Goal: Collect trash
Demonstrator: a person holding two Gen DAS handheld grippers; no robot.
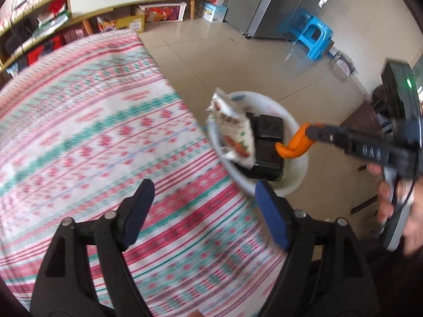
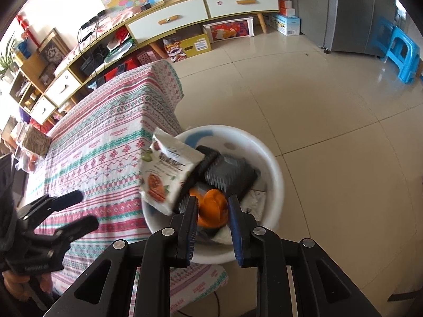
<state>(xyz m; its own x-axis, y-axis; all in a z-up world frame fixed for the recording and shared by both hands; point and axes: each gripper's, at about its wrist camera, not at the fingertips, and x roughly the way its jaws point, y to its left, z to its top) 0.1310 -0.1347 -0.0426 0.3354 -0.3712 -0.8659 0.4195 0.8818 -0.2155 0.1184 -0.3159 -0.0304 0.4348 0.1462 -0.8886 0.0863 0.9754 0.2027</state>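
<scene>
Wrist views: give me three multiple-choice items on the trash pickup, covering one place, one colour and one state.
1. The white basin stands: A) beside the table's edge B) in the middle of the table C) under a stool.
2. The scrap in the right gripper is: A) green B) blue C) orange.
3. The left gripper is: A) shut on a wrapper B) open, empty C) shut on a tray.
Key: A, the basin sits just off the table's edge; C, orange peel sits between its fingers; B, its fingers stand apart with nothing between.

Trash gathered in the white basin

The white basin [image 2: 264, 158] beside the worktop holds a tilted snack wrapper [image 2: 169, 174], black ridged trays [image 2: 230, 177] and an orange peel [image 2: 212, 207].
</scene>
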